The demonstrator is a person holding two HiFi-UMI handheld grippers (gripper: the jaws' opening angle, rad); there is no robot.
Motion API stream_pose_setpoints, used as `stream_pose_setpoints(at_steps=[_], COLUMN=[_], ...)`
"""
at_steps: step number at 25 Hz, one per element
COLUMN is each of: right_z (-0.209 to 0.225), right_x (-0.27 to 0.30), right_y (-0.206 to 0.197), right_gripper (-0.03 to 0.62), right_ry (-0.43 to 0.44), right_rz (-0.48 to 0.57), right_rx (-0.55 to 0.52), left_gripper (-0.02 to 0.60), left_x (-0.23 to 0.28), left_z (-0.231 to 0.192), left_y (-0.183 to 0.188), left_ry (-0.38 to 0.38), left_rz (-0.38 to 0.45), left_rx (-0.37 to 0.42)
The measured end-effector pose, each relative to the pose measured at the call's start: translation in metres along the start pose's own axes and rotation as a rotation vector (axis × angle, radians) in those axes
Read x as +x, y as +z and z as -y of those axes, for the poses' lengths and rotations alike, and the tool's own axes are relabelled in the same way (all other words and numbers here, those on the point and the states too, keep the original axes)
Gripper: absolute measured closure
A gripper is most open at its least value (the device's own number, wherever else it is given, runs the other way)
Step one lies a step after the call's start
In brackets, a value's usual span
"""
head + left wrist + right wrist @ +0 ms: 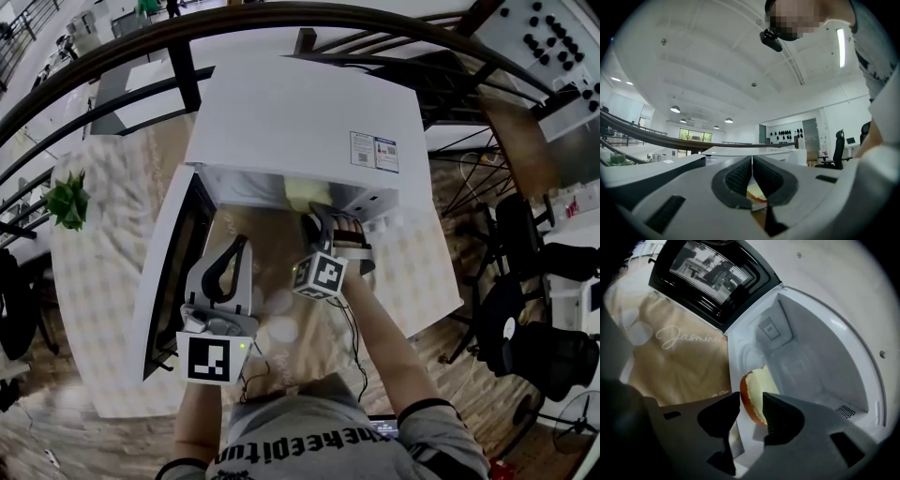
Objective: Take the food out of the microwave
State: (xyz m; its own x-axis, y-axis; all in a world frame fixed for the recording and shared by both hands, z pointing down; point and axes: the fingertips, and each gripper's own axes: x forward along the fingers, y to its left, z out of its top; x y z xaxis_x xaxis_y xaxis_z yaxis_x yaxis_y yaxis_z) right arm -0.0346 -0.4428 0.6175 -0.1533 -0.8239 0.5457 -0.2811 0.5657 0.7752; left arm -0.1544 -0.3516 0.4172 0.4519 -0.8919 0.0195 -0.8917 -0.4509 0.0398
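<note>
Right tool (751, 400), jaws apart — bread (758, 387) between, long axis into microwave (811, 357)

A table (427, 272) is covered by a pale beige cloth (679, 357) with cursive lettering. On the cloth, at the far middle, stands a white microwave (300, 122), its door (173, 272) swung open to the left. A small green plant (67, 199) sits at the left edge, apparently on the cloth, though the warped view leaves that unsure.

White microwave (300, 122), door (173, 272) swung open. Pale, brown-crusted bread slice (754, 385) sits inside, near the front edge.
</note>
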Motion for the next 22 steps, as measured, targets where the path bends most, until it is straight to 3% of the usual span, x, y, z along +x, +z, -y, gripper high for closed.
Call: stream_pose_setpoints(at_steps=[14, 22], right_z=[0.003, 0.01], right_x=[0.008, -0.011], right_y=[-0.002, 0.004], right_gripper=[0.475, 0.503], right_ry=[-0.054, -0.069], right_rz=[-0.03, 0.002], right_rx=[-0.079, -0.028], left_gripper=[0.569, 0.569], left_x=[-0.002, -0.007], left_z=[-0.002, 0.001], left_y=[-0.002, 0.003], left_ry=[0.003, 0.009], left_rz=[-0.008, 0.002], left_rx=[0.004, 0.016])
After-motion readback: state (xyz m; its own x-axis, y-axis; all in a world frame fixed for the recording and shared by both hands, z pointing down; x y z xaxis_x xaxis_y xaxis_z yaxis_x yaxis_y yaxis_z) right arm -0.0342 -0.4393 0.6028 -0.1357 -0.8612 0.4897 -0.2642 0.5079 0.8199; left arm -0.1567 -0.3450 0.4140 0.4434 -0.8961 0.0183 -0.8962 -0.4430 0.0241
